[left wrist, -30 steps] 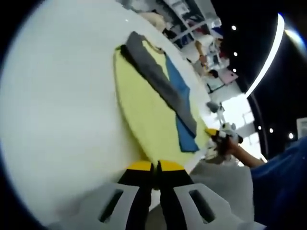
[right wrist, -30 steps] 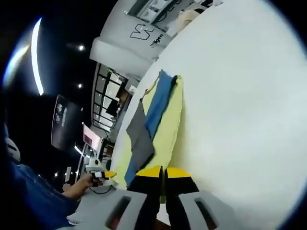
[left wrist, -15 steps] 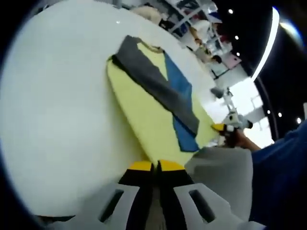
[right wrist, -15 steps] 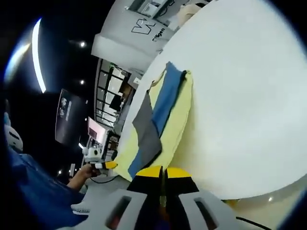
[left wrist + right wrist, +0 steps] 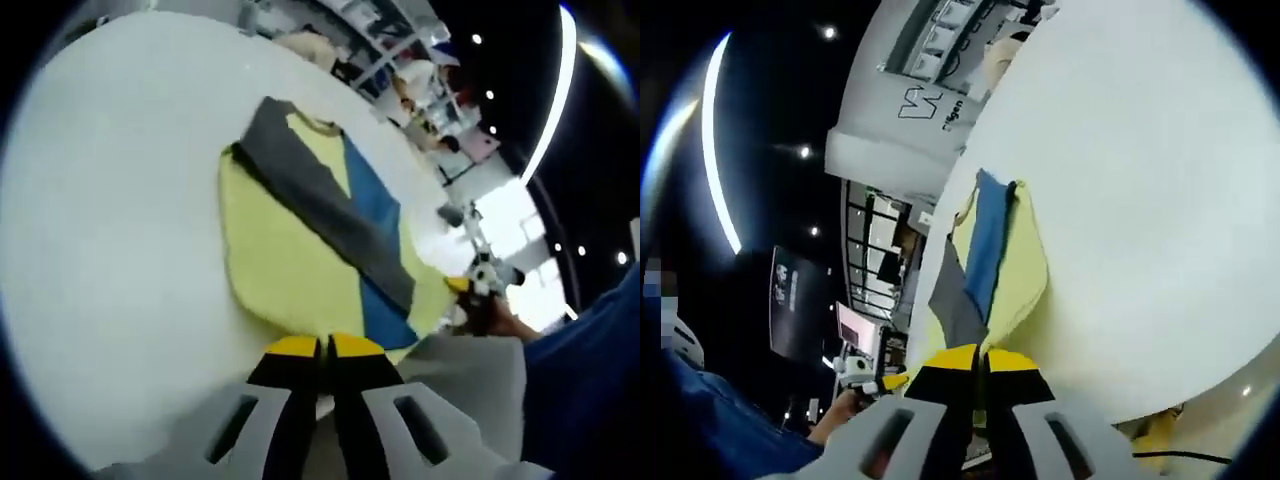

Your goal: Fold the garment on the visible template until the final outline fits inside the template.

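left hand-held gripper pinched on garment hem | right hand-held gripper likewise | white desk | shelves at 12 o'clock

Bright white worktop glared almost shadowless, dark surroundings dotted with ceiling spotlights, a curved light strip overhead, strong fisheye bending at edges, soft motion blur throughout

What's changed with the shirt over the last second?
The shirt's near edge has been lifted and drawn back off the table, so its outline looks shorter and rounder. Both claws, left and right, stay shut at that near hem. The gray and blue bands lie as before.
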Available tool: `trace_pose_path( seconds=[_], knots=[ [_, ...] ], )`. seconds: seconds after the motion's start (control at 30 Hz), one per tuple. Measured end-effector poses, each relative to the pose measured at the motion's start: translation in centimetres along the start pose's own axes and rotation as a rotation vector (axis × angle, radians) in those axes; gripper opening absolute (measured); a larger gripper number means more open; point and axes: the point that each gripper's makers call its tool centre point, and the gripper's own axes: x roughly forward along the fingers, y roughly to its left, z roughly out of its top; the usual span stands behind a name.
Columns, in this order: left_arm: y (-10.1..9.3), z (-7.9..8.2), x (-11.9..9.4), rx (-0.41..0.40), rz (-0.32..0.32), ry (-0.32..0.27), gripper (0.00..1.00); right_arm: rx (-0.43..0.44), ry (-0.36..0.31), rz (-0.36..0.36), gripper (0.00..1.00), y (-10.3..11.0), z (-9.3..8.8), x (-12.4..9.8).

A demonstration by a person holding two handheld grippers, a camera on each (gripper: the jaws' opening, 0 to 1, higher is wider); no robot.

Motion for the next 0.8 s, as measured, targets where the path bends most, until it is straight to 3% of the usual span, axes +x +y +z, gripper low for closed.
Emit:
trace_pose_path(
  seconds=[0.1, 0.2, 0.3, 0.5, 0.8],
  knots=[
    [0.3, 0.6, 0.0, 0.004, -0.004, -0.028, 0.00, 0.037, -0.049, 0.010, 0.00, 0.2, 0.4, -0.1],
    [-1.0, 2.6, -0.3, -0.043, -0.048, -0.121, 0.00, 0.118, -0.110, 0.030, 0.00, 0.4, 1.5, 0.0],
    [0.2, 3.1, 0.1, -0.024, -0.017, -0.096, 0.00, 0.110, -0.100, 0.022, 0.00, 0.4, 2.5, 0.8],
    [0.9, 4.6, 0.2, -0.008, 0.003, -0.124, 0.00, 0.091, -0.088, 0.038, 0.00, 1.1, 3.9, 1.6],
    [1.1, 7.7, 0.5, 0.012, 0.012, -0.234, 0.00, 0.026, -0.069, 0.027, 0.00, 0.7, 6.4, 3.7]
  ],
)
